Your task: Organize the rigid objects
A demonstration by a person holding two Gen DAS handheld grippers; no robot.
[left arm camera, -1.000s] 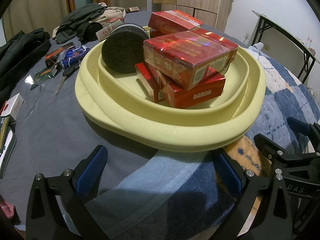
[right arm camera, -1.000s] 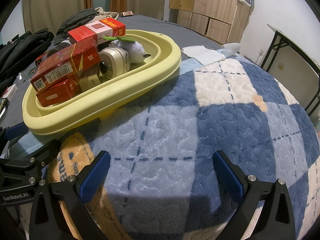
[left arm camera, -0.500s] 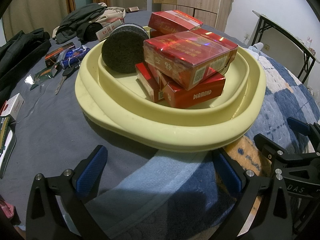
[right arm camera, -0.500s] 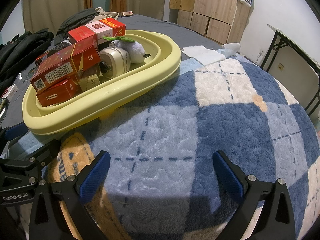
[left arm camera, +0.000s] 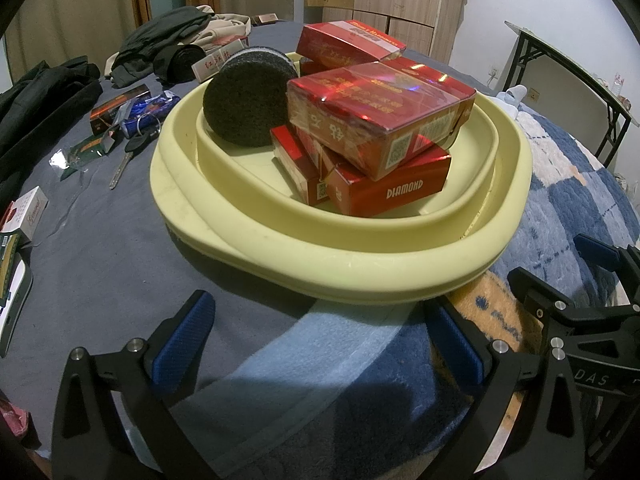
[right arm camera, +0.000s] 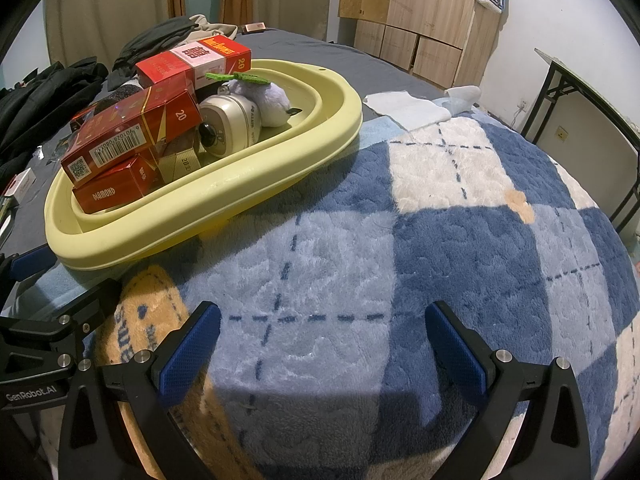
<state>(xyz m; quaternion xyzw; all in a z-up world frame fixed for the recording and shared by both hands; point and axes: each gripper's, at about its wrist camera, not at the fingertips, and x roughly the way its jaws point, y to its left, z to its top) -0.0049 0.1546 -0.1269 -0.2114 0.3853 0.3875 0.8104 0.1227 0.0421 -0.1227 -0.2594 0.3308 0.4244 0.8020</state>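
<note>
Basin (left arm camera: 360, 276): pale yellow plastic with a thick, smooth, rounded rim. It sits on the bed, partly on the dark grey sheet (left arm camera: 100, 264) and partly on the fluffy blue and white checked blanket (right arm camera: 440, 240). From the right wrist view its long side runs away up and to the right.
Boxes: shiny red card boxes piled in the basin. The top big box (left arm camera: 372, 116) lies tilted across a "DIAMOND" box (left arm camera: 396, 192). One more red box (right arm camera: 192, 60) lies on top at the back.
Round things: a rough black round pad (left arm camera: 248, 100) leans up on its edge inside the basin. A small cream round clock (right arm camera: 228, 124) lies on its side, beside a soft purple plush toy (right arm camera: 268, 98).
Left gripper (left arm camera: 320, 344): fingers spread wide, holding nothing, just in front of the basin rim.
Right gripper (right arm camera: 320, 348): fingers spread wide, holding nothing, over the blanket, with the basin to its left.
Around: a key (left arm camera: 124, 160), small packets and boxes, and dark clothes (left arm camera: 40, 108) lie on the sheet left of the basin. A folding table (right arm camera: 580, 100) stands at the right.
</note>
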